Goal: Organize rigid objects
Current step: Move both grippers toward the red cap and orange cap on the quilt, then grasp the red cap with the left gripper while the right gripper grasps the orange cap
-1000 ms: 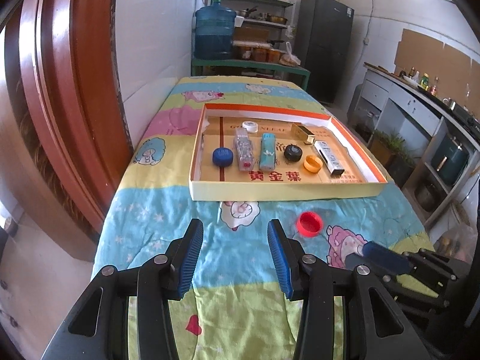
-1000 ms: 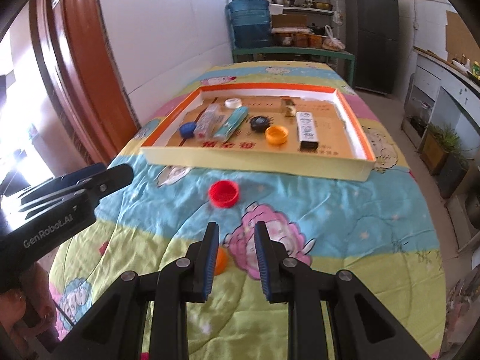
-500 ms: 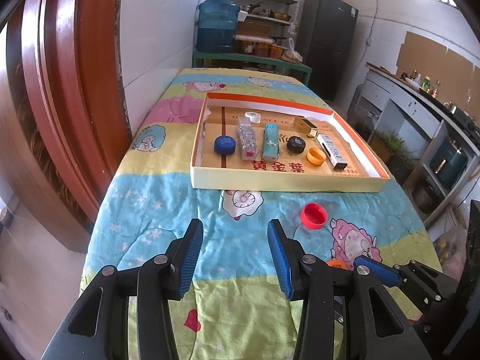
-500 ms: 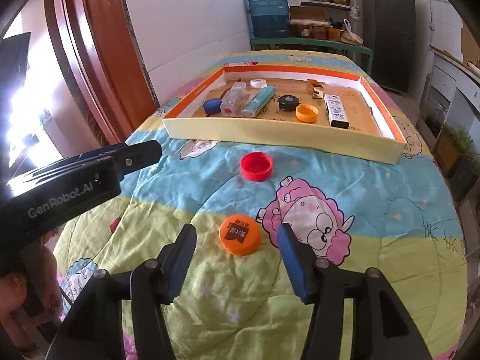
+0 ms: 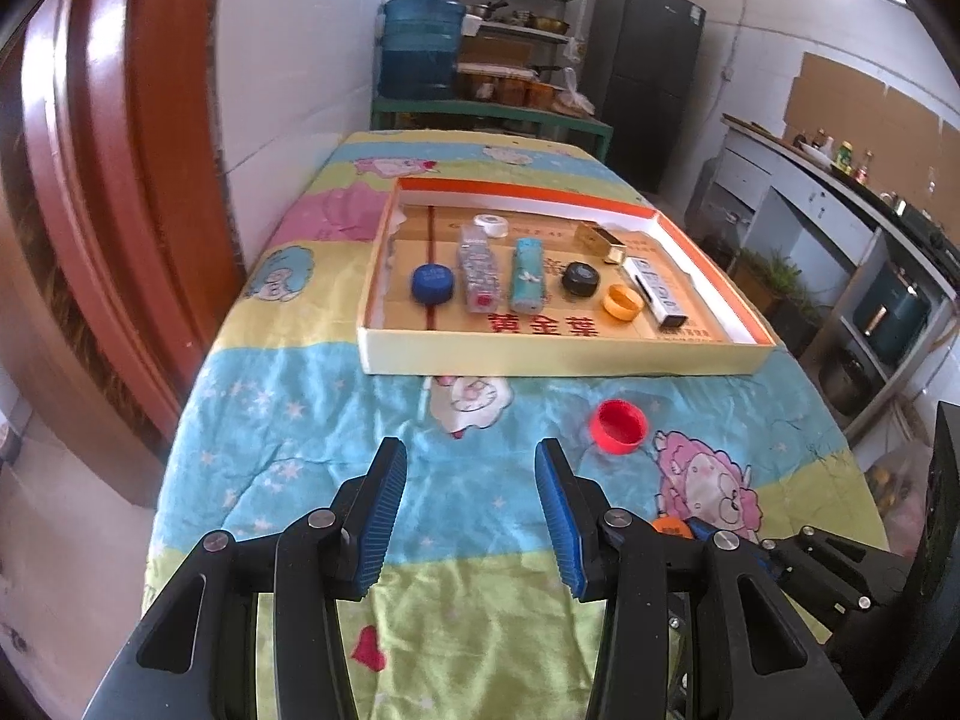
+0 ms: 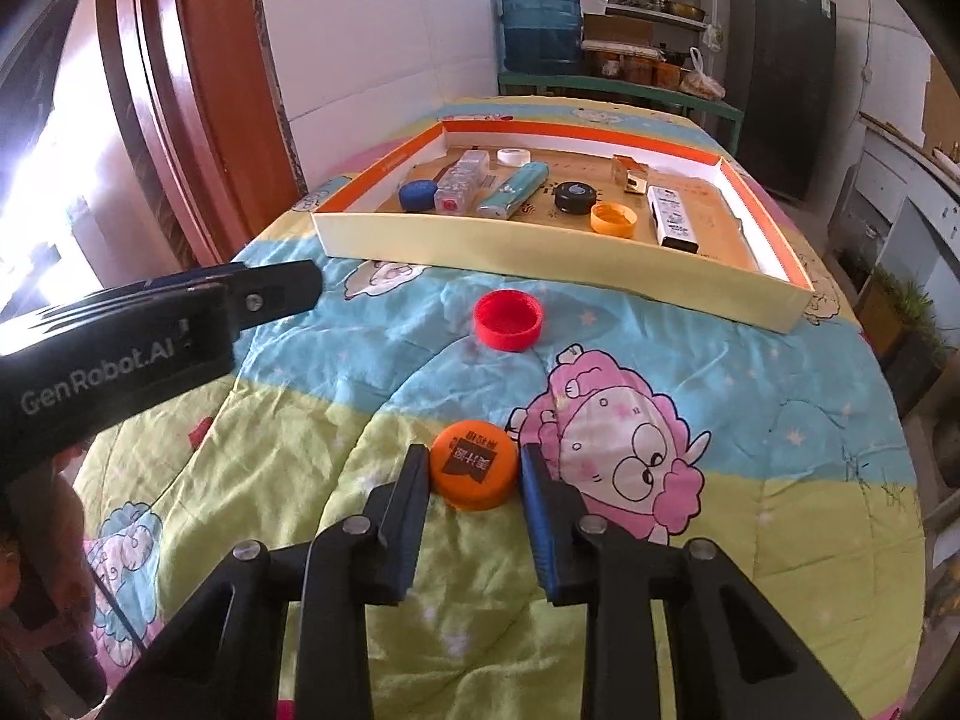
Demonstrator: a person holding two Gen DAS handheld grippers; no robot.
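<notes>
An orange cap with black print lies on the cartoon-print cloth, and a sliver of this cap shows in the left wrist view. My right gripper is closing on it, with a pad against each side. A red cap lies open side up between it and the shallow cardboard box. My left gripper hangs open over the blue stripe of the cloth, nothing between its fingers.
The box holds a blue cap, a clear bottle, a teal tube, a black cap, an orange ring cap, a white carton and more. A red-brown door frame stands left; shelves and a water jug are behind.
My right gripper opened wide, sank around the orange cap and narrowed onto its sides. The left gripper stayed open and nearly still.
</notes>
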